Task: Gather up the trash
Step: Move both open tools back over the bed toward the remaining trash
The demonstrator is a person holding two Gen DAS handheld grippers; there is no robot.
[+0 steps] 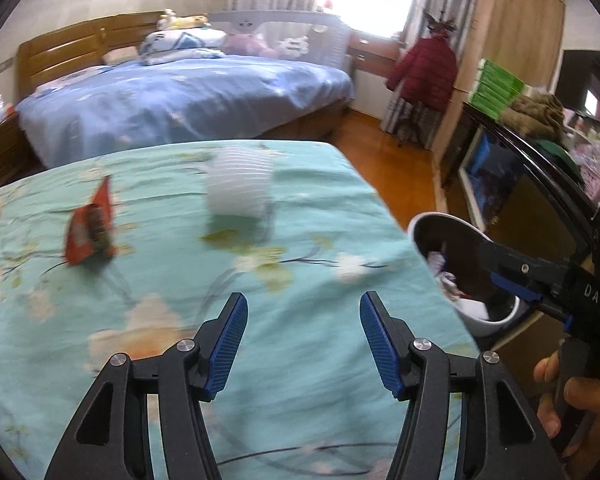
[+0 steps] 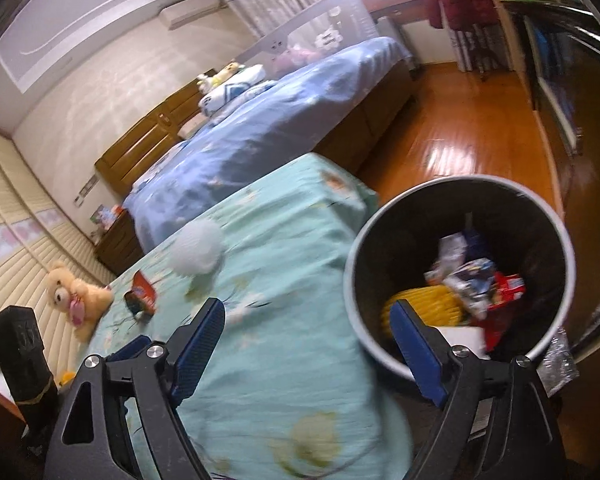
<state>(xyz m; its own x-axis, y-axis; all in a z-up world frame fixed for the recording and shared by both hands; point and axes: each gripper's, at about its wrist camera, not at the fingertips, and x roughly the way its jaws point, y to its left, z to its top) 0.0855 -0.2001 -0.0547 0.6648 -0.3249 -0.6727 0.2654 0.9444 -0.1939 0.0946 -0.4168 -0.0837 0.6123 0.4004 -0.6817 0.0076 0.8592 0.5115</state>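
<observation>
On the floral teal tabletop [image 1: 260, 340] we see a white ribbed cup [image 1: 240, 184] and a red wrapper [image 1: 90, 226] lying apart. Beside its edge stands the bin [image 2: 556, 224], holding trash. Our left claw [image 1: 303, 344] and right claw [image 2: 306, 344] gape, empty.

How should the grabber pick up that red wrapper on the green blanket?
Pinch the red wrapper by its raised pointed top corner, coming down from above with the left gripper. It stands crumpled like a tent, so that thin peak fits between the fingers better than its base on the soft blanket.
</observation>
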